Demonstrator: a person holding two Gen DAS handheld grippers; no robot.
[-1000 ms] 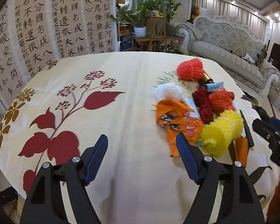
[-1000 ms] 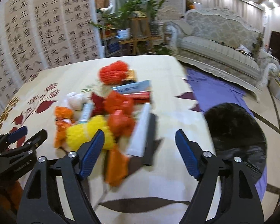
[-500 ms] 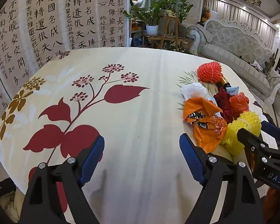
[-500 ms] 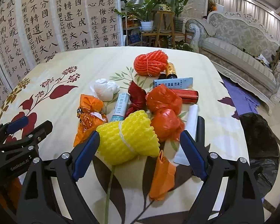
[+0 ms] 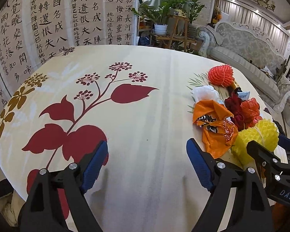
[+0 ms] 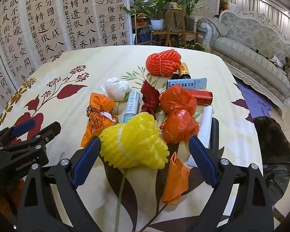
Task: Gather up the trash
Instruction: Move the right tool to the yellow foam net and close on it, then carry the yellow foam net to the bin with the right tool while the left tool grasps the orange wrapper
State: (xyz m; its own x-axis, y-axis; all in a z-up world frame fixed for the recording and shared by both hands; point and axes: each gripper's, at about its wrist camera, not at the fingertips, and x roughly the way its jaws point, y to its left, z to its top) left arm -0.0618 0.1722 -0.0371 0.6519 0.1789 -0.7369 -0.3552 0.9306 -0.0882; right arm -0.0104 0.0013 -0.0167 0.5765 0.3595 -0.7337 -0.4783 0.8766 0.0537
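My right claw [image 6: 143, 160] is spread wide and its jaws have just been opening; the yellow foam net [image 6: 134, 141] lies between the blue pads, which do not press on it. My left claw [image 5: 147, 166] is also wide, its jaws just opened a little further, with only bare desk [image 5: 145, 100] cloth between them. Seen from the right wrist, its black body reads "GenRobot.AI"; seen from the left wrist, the right claw's body shows "DAS".

The trash sits in one heap on the right half of the flowered desk. I count two foam nets, the yellow one nearest me and an orange-red foam net [image 6: 161, 62] at the far end. There are two orange-red plastic bags [image 6: 178, 116] touching each other, an orange wrapper [image 6: 99, 116] with a smaller orange scrap [image 6: 176, 179] lying apart near the front edge, one white wad [image 6: 117, 88], one dark red crumpled piece [image 6: 149, 98], one pale tube [image 6: 130, 106] with Chinese print, a pale blue box [image 6: 187, 84] also printed in Chinese, a red can [image 6: 201, 97], and a small gold-labelled bottle [image 6: 184, 70]. A white strip [image 6: 205, 123] lies beside a black one. A black bag [image 6: 272, 148] sits off the desk's right side. Behind the desk stands a screen of Chinese calligraphy [image 6: 58, 19].
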